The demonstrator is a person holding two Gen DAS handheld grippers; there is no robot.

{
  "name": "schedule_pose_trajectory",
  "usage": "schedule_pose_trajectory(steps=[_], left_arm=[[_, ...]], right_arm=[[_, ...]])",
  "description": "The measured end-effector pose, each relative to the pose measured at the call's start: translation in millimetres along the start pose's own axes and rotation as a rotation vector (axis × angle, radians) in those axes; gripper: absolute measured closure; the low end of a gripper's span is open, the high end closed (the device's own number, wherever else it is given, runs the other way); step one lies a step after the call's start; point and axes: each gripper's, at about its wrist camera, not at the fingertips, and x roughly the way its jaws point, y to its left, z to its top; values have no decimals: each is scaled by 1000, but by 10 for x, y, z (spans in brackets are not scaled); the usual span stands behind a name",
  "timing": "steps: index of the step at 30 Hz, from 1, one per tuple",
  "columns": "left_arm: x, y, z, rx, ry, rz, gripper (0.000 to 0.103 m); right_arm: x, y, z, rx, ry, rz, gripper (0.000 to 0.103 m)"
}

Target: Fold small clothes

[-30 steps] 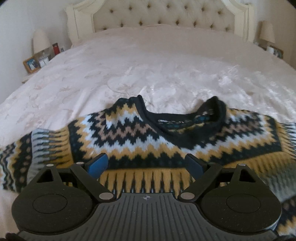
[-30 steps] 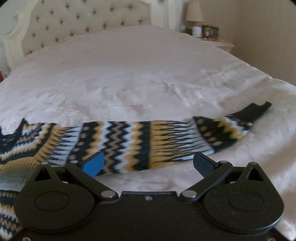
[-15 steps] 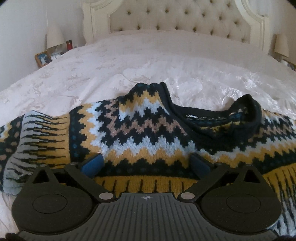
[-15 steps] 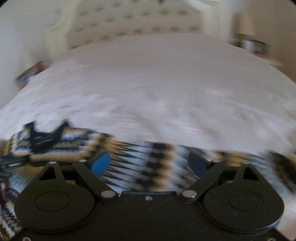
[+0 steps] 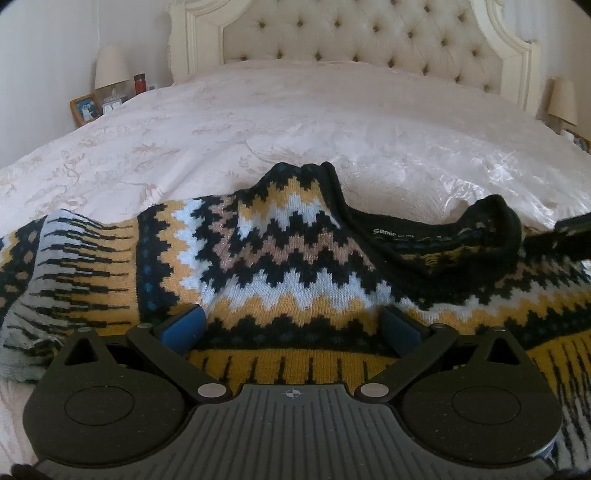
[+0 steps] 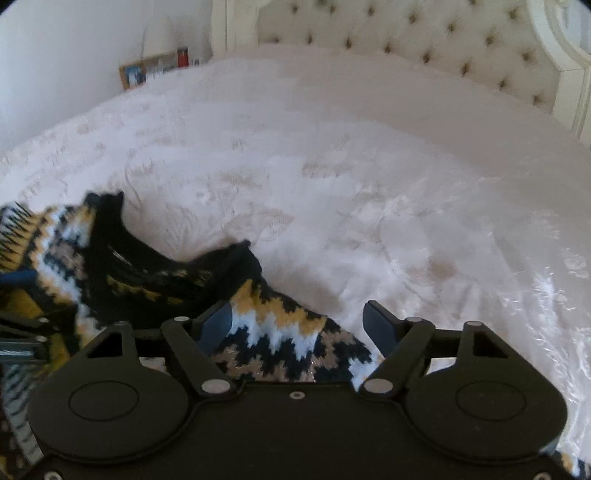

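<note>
A knitted sweater (image 5: 295,258) with yellow, black, white and tan zigzags lies spread, collar (image 5: 443,240) away from me, on a white bedspread (image 5: 295,129). My left gripper (image 5: 291,326) stands wide open low over the chest, left of the collar, its blue pads (image 5: 181,326) apart on the knit. My right gripper (image 6: 299,325) hangs over the sweater's right shoulder (image 6: 280,328) next to the collar (image 6: 147,269). Its jaws are closing, the shoulder fabric lies between them, and the pads do not press on it. The right wrist view is blurred.
A tufted cream headboard (image 5: 351,33) stands at the far end. On the left nightstand are a lamp (image 5: 110,66), a picture frame (image 5: 84,109) and a red bottle (image 5: 139,83). Another lamp (image 5: 563,99) is at the right. White bedspread stretches beyond the sweater.
My right gripper has swung left from the outstretched sleeve to the shoulder by the collar, and its jaws have narrowed. My left gripper has sunk closer to the sweater and widened slightly.
</note>
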Motion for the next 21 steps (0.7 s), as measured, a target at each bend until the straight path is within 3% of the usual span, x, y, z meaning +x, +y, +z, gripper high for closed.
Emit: schedule_pose_trajectory(steps=[3,4,6,7,8,12,15,17,18,20,21], left_arm=[[-2,5,-7,-1,-1,0,0],[-2,7,-7,-1,-1,-1,0],[-4,8,-8,-3,-3,-2,0],[-8,9,-9,-3,-4,-2,0],[-10,9,-10,-3,-4,-2,0],[-1,-7,-9,5,-2,6,0],[13,-46,0,24,3,26,0],[14,-49,0,25,3,27,0],[13,-49,0,24,3,26,0],[11,-49,-5,25,2,27,0],[11,-47,-6,25,2,26,0]], right_arm=[[115,8,-22,-25,53,13,24],[133,20,-26,-30,64,23,28],[113,46,-26,-30,66,49,49],[99,68,-22,-29,63,40,76],[77,92,-13,-33,64,31,84],[37,77,5,-7,23,-90,85],[107,87,-46,43,48,-100,84],[46,120,-59,49,24,-89,72],[-2,68,-72,92,18,-69,71],[-176,-85,-98,209,-9,-39,44],[-273,-171,-119,253,-30,-34,39]])
